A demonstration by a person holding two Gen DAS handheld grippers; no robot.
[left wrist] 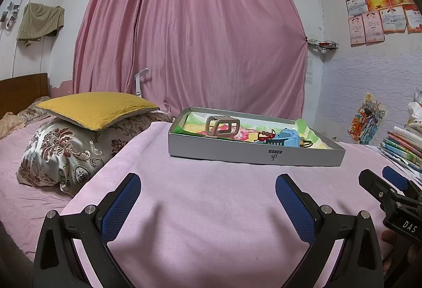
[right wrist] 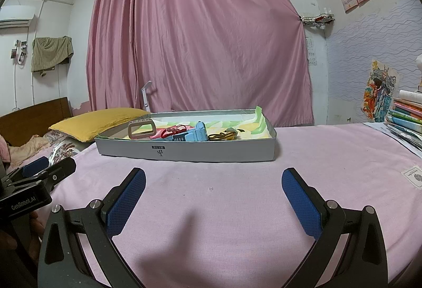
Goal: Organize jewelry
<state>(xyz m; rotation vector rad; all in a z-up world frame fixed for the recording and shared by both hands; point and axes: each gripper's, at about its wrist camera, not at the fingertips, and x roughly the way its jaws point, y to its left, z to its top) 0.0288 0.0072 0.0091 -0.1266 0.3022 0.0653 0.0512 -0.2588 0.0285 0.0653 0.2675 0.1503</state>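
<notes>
A shallow grey box sits on the pink bedsheet ahead of both grippers. Inside it lie a beige watch band, a red beaded bracelet, a light blue watch and a yellow-brown cord piece on colourful paper. My left gripper is open and empty, low over the sheet short of the box. My right gripper is also open and empty, short of the box. Each gripper shows at the edge of the other's view, the right and the left.
A yellow pillow on a floral pillow lies left of the box. A stack of books sits at the right edge of the bed. A pink curtain hangs behind. A small card lies on the sheet at right.
</notes>
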